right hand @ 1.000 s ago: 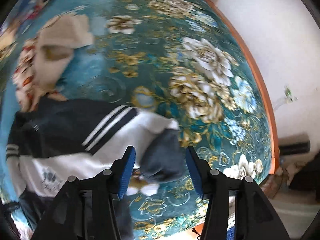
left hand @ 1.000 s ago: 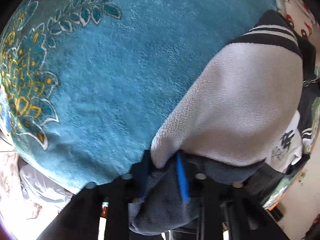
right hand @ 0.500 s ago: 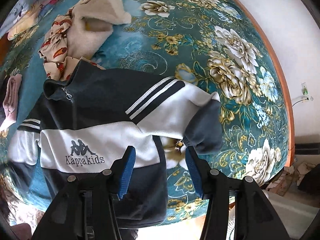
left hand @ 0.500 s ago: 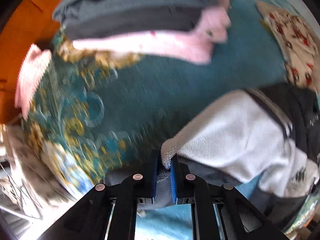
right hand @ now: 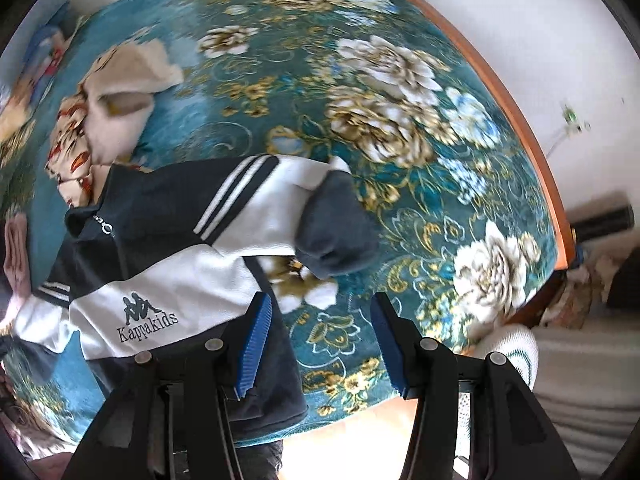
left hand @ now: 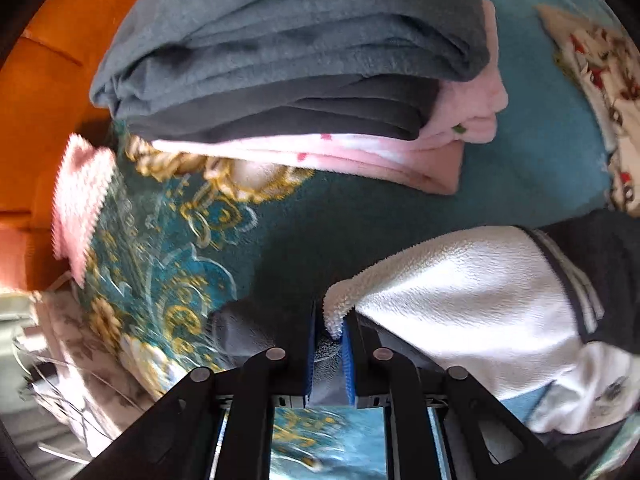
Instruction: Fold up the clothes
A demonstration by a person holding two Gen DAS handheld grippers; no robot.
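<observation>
All of this sits on a teal floral blanket (right hand: 400, 168) spread over a bed, with a stack of folded clothes (left hand: 288, 60) already at the far side in the left view. The left gripper (left hand: 329, 344) is pinched tight on the sleeve cuff of the navy-and-white fleece jacket (right hand: 168, 248), which lies spread face up on the blanket. The right gripper (right hand: 320, 344) hangs wide open and empty just above the jacket's lower edge. Looks like the sleeve-folding step to me, so the next move is probably carrying that cuff across the chest while the right one grabs the other sleeve (right hand: 336, 232).

A bed under a teal floral plush blanket (right hand: 400, 208) carries a navy-and-white fleece zip jacket (right hand: 168, 248), a cream red-patterned garment (right hand: 116, 100), and a stack of folded grey and pink clothes (left hand: 300, 64).
</observation>
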